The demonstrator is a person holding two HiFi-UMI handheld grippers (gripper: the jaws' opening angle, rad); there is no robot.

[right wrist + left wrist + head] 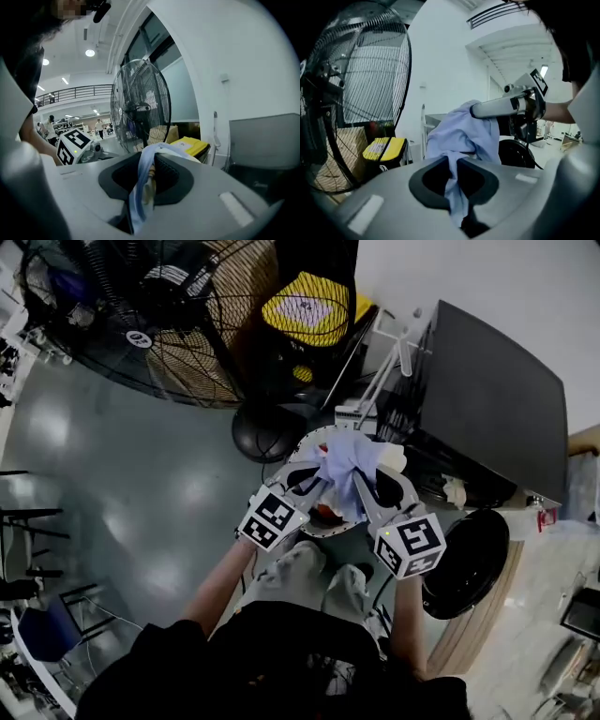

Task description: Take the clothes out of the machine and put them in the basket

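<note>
Hanging between the two claws, the crumpled light-blue fabric garment (349, 465) is sitting at the middle of the head view. Its long axis is running from the upper middle of the frame down toward the person, with a loose end trailing lowest. It is showing over the pale round-rimmed basket (302, 448), beside the dark front-loading machine (487, 399) at the right, whose round door (469, 563) is standing open at the lower right.

The left claw (314, 486) is clamping on the garment's left side. In the left gripper view a narrow fold of cloth (464, 136) is running up out of the closed claw (454, 176) and spreading toward the upper right, where the other claw's grey finger is lying across it.

The right claw (367, 491) is likewise pinching the garment. In the right gripper view a thin band of it (143, 183) is rising from the lower middle through the claw (147, 171) and draping over its tip.
</note>
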